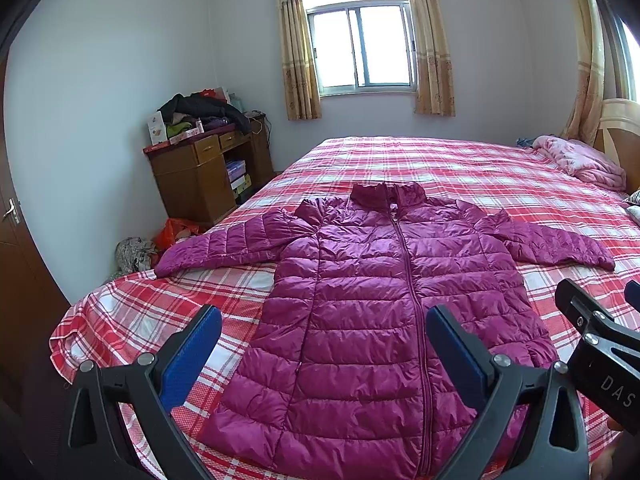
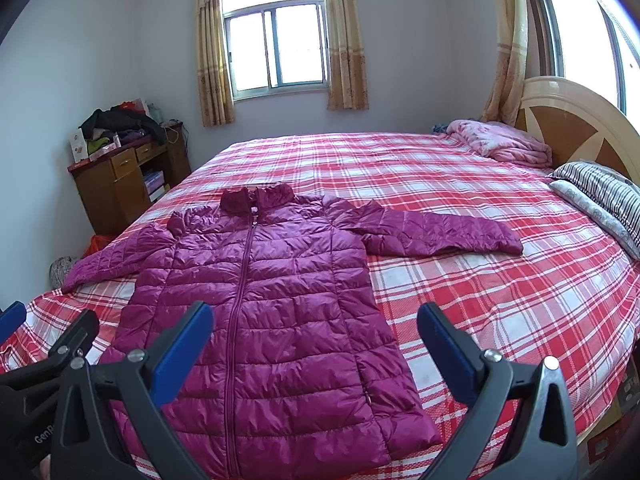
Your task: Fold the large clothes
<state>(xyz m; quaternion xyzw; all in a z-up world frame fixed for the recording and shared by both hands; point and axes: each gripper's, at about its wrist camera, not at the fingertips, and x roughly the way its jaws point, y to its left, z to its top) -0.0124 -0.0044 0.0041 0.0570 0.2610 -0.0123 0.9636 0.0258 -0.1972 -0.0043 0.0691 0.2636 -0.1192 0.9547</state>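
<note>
A magenta quilted puffer jacket [image 1: 372, 300] [image 2: 264, 312] lies flat and zipped on the red plaid bed [image 1: 460, 168] [image 2: 480, 280], collar away from me, both sleeves spread sideways. My left gripper [image 1: 324, 332] hovers open above the jacket's lower half, blue pads wide apart and holding nothing. My right gripper [image 2: 314, 330] is also open, above the jacket's lower right side near the hem. Neither touches the fabric. The right gripper's black frame [image 1: 600, 340] shows at the right edge of the left wrist view.
A wooden desk [image 1: 200, 172] piled with clothes stands left of the bed, with bags on the floor beside it. A folded pink blanket [image 2: 500, 144] and striped pillows [image 2: 604, 196] lie by the headboard [image 2: 568, 120]. A curtained window [image 2: 276, 44] is in the far wall.
</note>
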